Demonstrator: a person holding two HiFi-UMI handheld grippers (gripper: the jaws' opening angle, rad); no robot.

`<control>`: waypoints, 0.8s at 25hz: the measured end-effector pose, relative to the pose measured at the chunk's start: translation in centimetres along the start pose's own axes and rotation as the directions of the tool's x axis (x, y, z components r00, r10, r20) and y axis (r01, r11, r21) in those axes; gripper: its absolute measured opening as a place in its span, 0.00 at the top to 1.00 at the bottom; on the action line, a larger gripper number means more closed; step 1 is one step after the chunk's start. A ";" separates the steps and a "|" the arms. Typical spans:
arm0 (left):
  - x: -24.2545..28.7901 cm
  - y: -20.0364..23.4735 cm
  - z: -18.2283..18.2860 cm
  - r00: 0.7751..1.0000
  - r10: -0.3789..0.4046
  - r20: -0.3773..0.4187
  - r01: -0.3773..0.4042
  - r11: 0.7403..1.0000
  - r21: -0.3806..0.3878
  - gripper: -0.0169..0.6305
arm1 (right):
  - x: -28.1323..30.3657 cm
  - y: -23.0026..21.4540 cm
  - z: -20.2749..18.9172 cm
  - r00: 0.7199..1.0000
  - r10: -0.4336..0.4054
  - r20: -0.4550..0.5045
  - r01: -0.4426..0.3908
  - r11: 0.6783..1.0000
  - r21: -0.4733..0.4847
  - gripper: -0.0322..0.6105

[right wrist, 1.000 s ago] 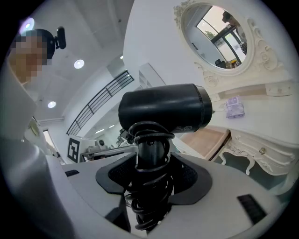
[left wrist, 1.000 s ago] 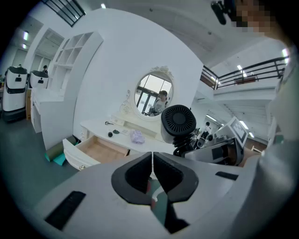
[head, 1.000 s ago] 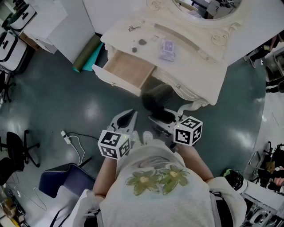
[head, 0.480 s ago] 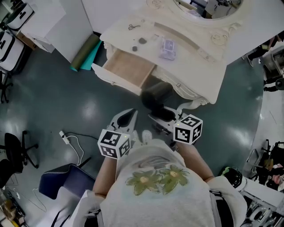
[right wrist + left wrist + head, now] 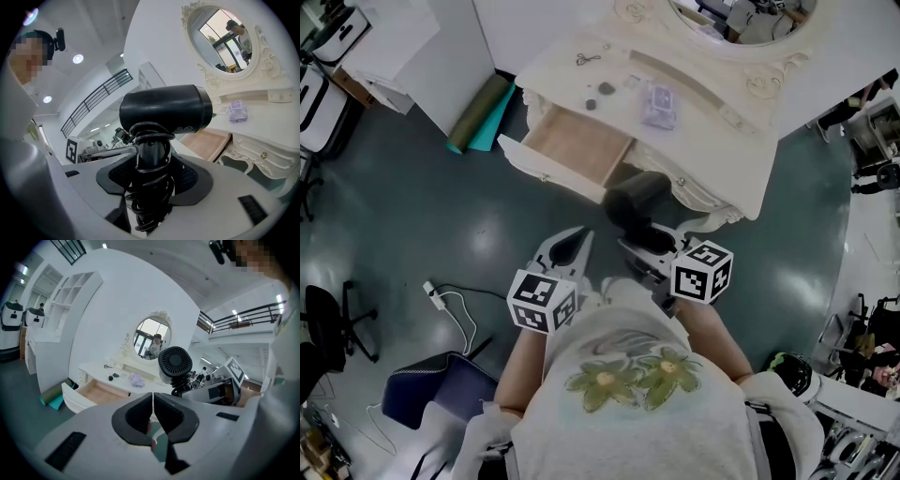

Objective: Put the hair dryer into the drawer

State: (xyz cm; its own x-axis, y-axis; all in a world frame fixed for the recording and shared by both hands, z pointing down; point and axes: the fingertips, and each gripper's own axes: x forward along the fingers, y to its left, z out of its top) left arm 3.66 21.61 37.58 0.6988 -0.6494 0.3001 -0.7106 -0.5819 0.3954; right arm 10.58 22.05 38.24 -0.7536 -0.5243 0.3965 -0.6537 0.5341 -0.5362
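Though clenched tight, jaws pressed flat together, nothing held by the left gripper (image 5: 565, 251), lower left of centre in the head view. Idle for now; free to steady the drawer front if need be.

Just above and a touch right, in the upper middle of the frame: drawer (image 5: 578, 148), pulled open from the pale counter (image 5: 712, 105), wooden bottom bare as far as seen.

Right of that, at centre: black hair dryer (image 5: 634, 204), up in the air, just below and right of the drawer's near corner in the frame, not yet over the opening. Barrel lying across, handle pointing down into the right gripper (image 5: 645, 251). Grasped there by the handle, with the cord (image 5: 149, 190) wound round it between the jaws.

As for handling: probably a rigid plastic shell of moderate weight, top-heavy with the barrel beyond the grip, so likely to swing or twist about the handle if tipped fast. Smooth casing, probably slippery. Some bite for the jaws from the coiled cord, yet also a risk of squashing and rolling. Best held where held now, on the handle close under the barrel. Worth lowering flat, barrel along the drawer's length, and watching for loose cord loops catching on the front edge.
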 end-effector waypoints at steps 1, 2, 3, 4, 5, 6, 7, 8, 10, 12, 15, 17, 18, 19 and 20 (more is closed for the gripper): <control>-0.2 0.2 0.1 1.000 0.000 0.004 0.000 1.000 0.003 0.95 | 0.2 0.2 0.0 1.000 -0.002 0.002 0.002 1.000 0.000 0.60; -0.5 0.4 0.2 1.000 0.001 0.008 -0.001 1.000 0.004 0.95 | 0.3 0.3 -0.1 1.000 -0.002 0.004 0.002 1.000 0.003 0.60; -0.7 0.6 0.2 1.000 0.001 0.011 -0.001 1.000 0.004 0.95 | 0.5 0.5 -0.2 1.000 -0.002 0.005 0.002 1.000 0.007 0.60; -0.9 0.8 0.2 1.000 0.003 0.014 -0.003 1.000 0.002 0.95 | 0.7 0.6 -0.3 1.000 -0.001 0.004 0.001 1.000 0.010 0.60; -1.0 1.0 0.2 1.000 0.005 0.015 -0.005 1.000 -0.001 0.95 | 0.9 0.7 -0.4 1.000 0.000 0.003 0.000 1.000 0.013 0.60; -1.1 1.1 0.2 1.000 0.006 0.016 -0.006 1.000 -0.005 0.95 | 1.0 0.8 -0.4 1.000 0.001 0.001 -0.001 1.000 0.014 0.60; -1.2 1.2 0.1 1.000 0.007 0.016 -0.007 1.000 -0.008 0.95 | 1.2 0.9 -0.4 1.000 0.002 -0.001 -0.002 1.000 0.015 0.60; -1.2 1.3 0.0 1.000 0.008 0.015 -0.008 1.000 -0.010 0.95 | 1.3 0.9 -0.4 1.000 0.003 -0.002 -0.003 1.000 0.016 0.60; -1.1 1.5 -0.2 1.000 0.009 0.012 -0.009 1.000 -0.015 0.95 | 1.5 0.8 -0.4 1.000 0.006 0.000 -0.006 1.000 0.023 0.60; -1.1 1.8 -0.3 1.000 0.009 0.008 -0.008 1.000 -0.022 0.95 | 1.8 0.7 -0.3 1.000 0.008 -0.001 -0.008 1.000 0.027 0.60; -0.8 2.4 -0.5 1.000 0.008 0.000 -0.008 1.000 -0.025 0.95 | 2.4 0.2 -0.1 1.000 0.006 -0.006 -0.006 1.000 0.029 0.60; -0.5 2.9 -0.3 1.000 0.012 -0.002 -0.012 1.000 -0.026 0.95 | 2.9 -0.1 0.2 1.000 0.006 -0.009 -0.005 1.000 0.028 0.60; -0.3 3.2 -0.2 1.000 0.014 -0.002 -0.014 1.000 -0.027 0.95 | 3.2 -0.3 0.4 1.000 0.006 -0.010 -0.005 1.000 0.025 0.60; -0.2 3.5 0.0 1.000 0.016 -0.003 -0.016 1.000 -0.027 0.95 | 3.4 -0.4 0.6 1.000 0.006 -0.012 -0.005 1.000 0.020 0.60; 0.0 3.7 0.2 1.000 0.017 -0.003 -0.017 1.000 -0.024 0.95 | 3.6 -0.6 0.8 1.000 0.005 -0.013 -0.005 1.000 0.015 0.60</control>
State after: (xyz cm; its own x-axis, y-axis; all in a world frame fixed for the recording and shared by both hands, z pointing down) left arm 0.99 19.35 38.93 0.6866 -0.6578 0.3097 -0.7204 -0.5584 0.4113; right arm 8.30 19.30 39.37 -0.7576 -0.5128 0.4039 -0.6491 0.5268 -0.5488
